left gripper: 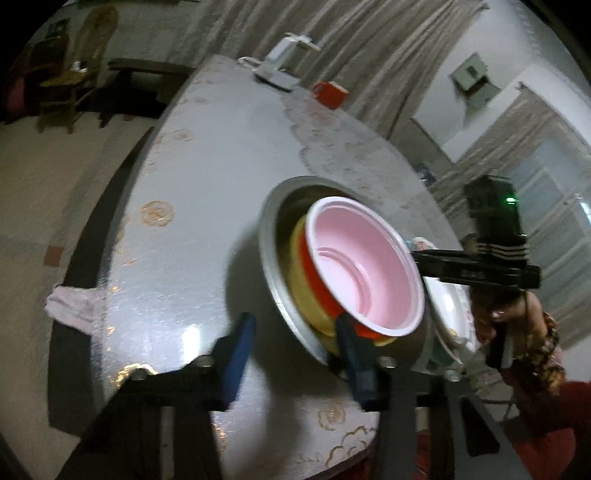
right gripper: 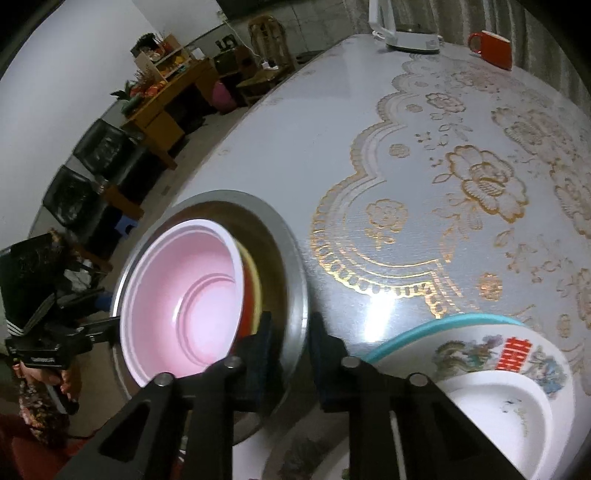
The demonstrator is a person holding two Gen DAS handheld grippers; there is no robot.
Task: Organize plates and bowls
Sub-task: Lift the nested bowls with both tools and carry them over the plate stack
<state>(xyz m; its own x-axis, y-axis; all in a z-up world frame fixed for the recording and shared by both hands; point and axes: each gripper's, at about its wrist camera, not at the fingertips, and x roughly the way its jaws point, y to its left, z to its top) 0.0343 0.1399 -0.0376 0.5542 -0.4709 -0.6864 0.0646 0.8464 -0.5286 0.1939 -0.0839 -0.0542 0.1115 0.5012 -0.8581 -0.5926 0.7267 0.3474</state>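
Note:
A steel bowl (left gripper: 273,266) holds a nested stack: a yellow bowl (left gripper: 301,280), a red bowl (left gripper: 314,280) and a pink bowl (left gripper: 364,269) on top. The stack also shows in the right wrist view, with the steel bowl (right gripper: 295,266) around the pink bowl (right gripper: 192,295). My left gripper (left gripper: 295,336) is open, its right finger (left gripper: 352,354) inside the steel rim, its left finger outside. My right gripper (right gripper: 291,336) stands astride the steel rim, jaws apart. A painted plate (right gripper: 517,354) with a white dish (right gripper: 509,424) on it lies to the right.
The round table (right gripper: 332,147) has a white cloth with gold flowers under glass. A white kettle (right gripper: 406,29) and a red mug (right gripper: 493,48) stand at its far edge. A pink rag (left gripper: 70,302) hangs at the left edge. Chairs and a wooden desk stand beyond.

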